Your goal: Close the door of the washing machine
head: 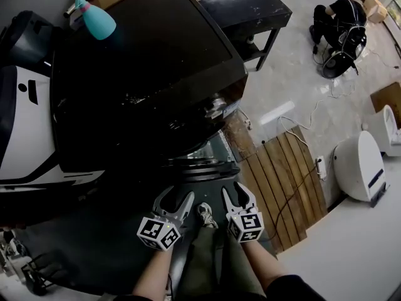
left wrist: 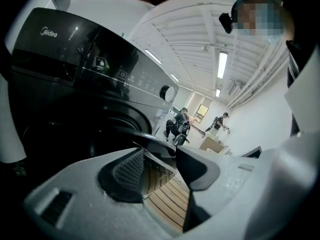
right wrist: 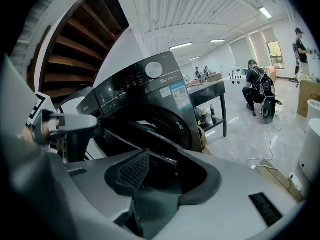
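Observation:
A dark front-loading washing machine (head: pixel 144 61) fills the head view. Its round door (head: pixel 197 167) stands open, swung out toward me just beyond both grippers. My left gripper (head: pixel 177 196) is open a short way before the door's edge, and the wooden floor shows through its empty gap (left wrist: pixel 160 169). To its right, my right gripper (head: pixel 235 190) is also open and holds nothing. In the right gripper view the door's rim (right wrist: pixel 135 141) runs just behind the open jaws (right wrist: pixel 160 171), with the drum opening and control panel (right wrist: pixel 140 81) beyond.
A teal spray bottle (head: pixel 95 19) lies on the machine's top. A white appliance (head: pixel 25 124) stands to its left. To its right are a wooden pallet (head: pixel 285 180) with a cable over it, a black table (head: pixel 250 8), a white device (head: pixel 358 165) and a crouching person (head: pixel 341 30).

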`<state>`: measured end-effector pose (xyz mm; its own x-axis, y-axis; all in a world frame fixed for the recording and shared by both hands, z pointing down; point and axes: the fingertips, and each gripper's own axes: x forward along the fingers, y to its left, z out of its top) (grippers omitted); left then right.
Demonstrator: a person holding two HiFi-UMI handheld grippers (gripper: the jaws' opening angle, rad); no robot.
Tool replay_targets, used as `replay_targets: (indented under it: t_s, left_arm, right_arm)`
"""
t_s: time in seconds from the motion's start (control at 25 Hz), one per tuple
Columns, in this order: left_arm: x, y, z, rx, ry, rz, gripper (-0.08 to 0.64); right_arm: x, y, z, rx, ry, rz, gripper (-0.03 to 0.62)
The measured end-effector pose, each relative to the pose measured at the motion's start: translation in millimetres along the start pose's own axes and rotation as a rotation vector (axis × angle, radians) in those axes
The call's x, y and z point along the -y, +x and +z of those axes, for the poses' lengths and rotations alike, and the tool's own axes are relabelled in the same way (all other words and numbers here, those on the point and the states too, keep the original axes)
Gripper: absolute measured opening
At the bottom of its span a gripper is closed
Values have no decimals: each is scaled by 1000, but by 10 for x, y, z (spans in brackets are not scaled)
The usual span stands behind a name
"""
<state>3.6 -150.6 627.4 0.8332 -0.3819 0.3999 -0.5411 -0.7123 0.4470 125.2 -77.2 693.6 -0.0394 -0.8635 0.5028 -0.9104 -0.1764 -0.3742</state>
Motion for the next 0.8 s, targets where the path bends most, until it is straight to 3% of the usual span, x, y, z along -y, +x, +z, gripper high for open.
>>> replay_targets:
  t_s: [0.2, 0.8]
  left_arm:
    - [-72, 168, 135, -14, 31, -15, 210]
    - [-351, 467, 383, -3, 68, -49, 210]
  right_arm:
    - [66, 250, 207, 72, 88, -13, 155]
    - [-115, 942, 727, 176, 112, 49, 150]
